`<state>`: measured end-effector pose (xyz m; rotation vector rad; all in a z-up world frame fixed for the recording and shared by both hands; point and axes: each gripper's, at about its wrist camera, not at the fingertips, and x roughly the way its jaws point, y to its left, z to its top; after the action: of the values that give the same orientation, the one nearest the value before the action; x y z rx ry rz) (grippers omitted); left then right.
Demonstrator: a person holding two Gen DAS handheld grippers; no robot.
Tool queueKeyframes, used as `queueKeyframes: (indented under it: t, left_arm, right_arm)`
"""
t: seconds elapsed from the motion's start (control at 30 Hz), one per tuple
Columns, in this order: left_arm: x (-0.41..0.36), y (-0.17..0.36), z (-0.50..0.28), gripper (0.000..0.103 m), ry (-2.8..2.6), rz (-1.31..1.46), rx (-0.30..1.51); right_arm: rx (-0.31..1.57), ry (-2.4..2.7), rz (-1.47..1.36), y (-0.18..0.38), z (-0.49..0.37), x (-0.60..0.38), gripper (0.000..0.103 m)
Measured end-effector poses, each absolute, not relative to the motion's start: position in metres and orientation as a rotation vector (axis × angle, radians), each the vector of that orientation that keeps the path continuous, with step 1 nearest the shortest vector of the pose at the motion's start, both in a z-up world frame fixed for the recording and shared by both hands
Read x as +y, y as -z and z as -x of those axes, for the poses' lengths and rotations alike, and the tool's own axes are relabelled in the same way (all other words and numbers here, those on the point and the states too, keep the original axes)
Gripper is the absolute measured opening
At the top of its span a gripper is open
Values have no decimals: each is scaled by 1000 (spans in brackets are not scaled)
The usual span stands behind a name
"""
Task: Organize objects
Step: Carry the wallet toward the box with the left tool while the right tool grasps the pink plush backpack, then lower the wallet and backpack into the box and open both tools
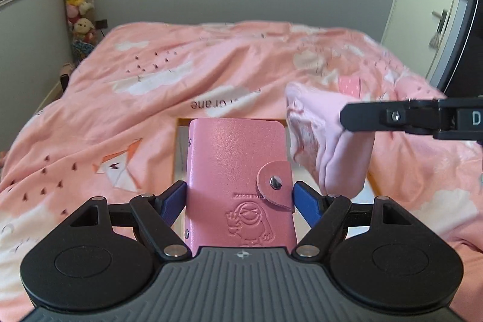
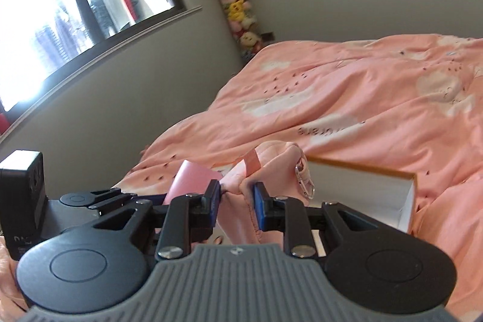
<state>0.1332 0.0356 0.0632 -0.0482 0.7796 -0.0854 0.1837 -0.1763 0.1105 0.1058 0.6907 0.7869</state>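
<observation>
In the left wrist view, the left gripper (image 1: 238,195) is clamped on a pink leather card holder with a snap tab and an embossed cartoon figure (image 1: 238,171), its blue pads (image 1: 173,202) pressing both long sides. The holder stands upright at lower centre of the frame, above a shallow white box with a wooden-coloured rim (image 1: 181,141) lying on the pink cloud-print duvet (image 1: 135,74).

The right gripper (image 2: 235,201) is closed on a soft pale-pink fabric pouch (image 2: 238,213) — cloth bunched between its blue pads (image 2: 259,208), a silver clip (image 2: 305,183) dangling at the pouch's right edge. In the left view this pouch (image 1: 326,141) hangs at centre right, just beside the card holder. A column of plush toys (image 2: 238,8) stands in the far corner.
</observation>
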Motion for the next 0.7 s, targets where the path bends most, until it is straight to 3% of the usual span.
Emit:
queueKeyframes:
  t: [0.5, 0.53, 0.57, 0.6, 0.7]
  left_arm:
    - [8, 47, -196, 89, 47, -168, 1131]
    - [7, 51, -198, 82, 38, -180, 1140]
    - [6, 53, -198, 68, 8, -218, 1133]
    - [5, 53, -198, 64, -19, -254, 1125]
    - [9, 53, -201, 66, -20, -226, 1147]
  right_arm:
    - [847, -696, -206, -12, -242, -179, 25]
    - [856, -697, -208, -8, -243, -179, 25]
    - [865, -701, -212, -5, -244, -179, 25]
    - [874, -706, -218, -2, -246, -178, 25]
    - [900, -714, -234, 7, -249, -177, 25]
